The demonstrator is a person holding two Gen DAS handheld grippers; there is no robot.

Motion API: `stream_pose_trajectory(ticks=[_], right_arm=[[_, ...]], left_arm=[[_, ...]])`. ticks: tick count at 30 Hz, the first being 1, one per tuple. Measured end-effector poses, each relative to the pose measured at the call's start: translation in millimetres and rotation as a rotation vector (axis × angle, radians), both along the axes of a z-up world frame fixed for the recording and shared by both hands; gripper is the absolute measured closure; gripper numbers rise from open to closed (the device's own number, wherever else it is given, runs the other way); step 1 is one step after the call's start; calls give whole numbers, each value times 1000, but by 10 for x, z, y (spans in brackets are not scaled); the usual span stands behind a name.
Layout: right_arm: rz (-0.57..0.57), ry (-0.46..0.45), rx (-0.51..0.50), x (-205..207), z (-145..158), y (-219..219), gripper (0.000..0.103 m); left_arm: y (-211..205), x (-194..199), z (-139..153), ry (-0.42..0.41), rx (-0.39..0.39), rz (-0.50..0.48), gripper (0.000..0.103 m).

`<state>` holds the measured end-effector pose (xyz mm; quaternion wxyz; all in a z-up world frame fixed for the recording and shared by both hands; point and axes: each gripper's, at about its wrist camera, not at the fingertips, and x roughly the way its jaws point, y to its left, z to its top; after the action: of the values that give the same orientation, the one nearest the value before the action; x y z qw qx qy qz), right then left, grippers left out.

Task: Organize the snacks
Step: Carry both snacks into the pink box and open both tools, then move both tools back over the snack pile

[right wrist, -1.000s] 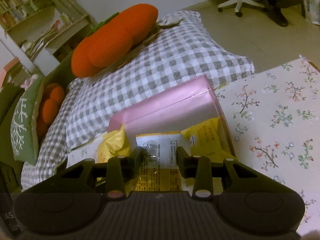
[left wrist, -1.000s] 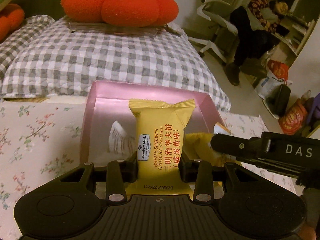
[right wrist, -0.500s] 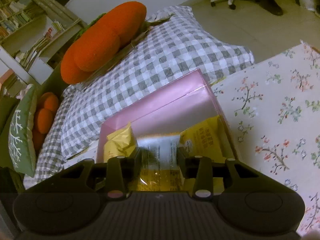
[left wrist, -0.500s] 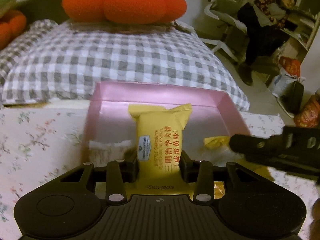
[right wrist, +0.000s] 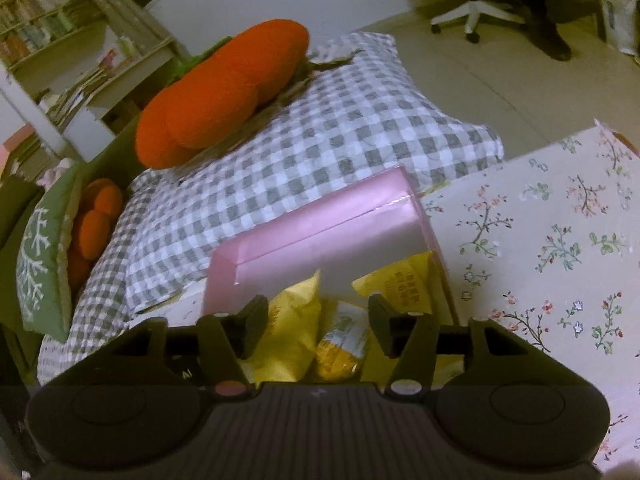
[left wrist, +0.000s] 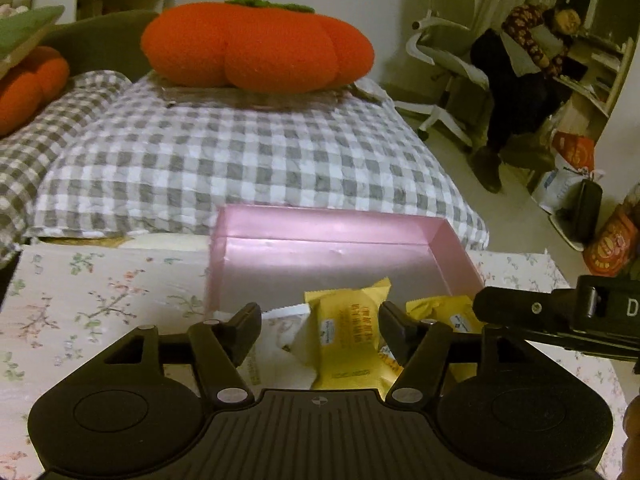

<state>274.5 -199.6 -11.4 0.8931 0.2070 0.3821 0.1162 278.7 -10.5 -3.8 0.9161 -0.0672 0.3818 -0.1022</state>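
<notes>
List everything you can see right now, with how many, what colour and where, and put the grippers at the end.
pink box: one, pink, open, on the floral cloth.
snack packets: at least three yellow, one white beside them, inside the pink box.
floral cloth: one, cream with flowers, under the box.
checked pillow: grey and white, behind the box.
pumpkin cushion: one large, orange, on the pillow; a smaller orange one at far left.
green cushion: one, white branch pattern, far left.
office chair: one, white, background.
seated person: one, by the shelves.
left gripper: black, just opened, over the box.
right gripper: black, just opened, over the box.
</notes>
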Motion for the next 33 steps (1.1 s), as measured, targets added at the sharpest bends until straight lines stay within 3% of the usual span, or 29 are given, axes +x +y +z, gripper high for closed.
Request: stream_pose_trajectory(ticks=[12, 15, 19, 25, 33], right_arm=[[74, 41, -87, -288, 183, 96, 45], [81, 62, -147, -413, 234, 94, 45], [141, 102, -188, -642, 242, 85, 45], [162, 162, -220, -935, 157, -36, 43], [170, 138, -210, -1254, 191, -74, 46]], left_arm=[[109, -395, 159, 48, 18, -20, 37], [116, -581, 198, 71, 55, -27, 37], [75, -926, 251, 73, 71, -90, 37], [-144, -1394, 131, 89, 168, -187, 33], [-266, -1682, 23, 159, 118, -147, 28]])
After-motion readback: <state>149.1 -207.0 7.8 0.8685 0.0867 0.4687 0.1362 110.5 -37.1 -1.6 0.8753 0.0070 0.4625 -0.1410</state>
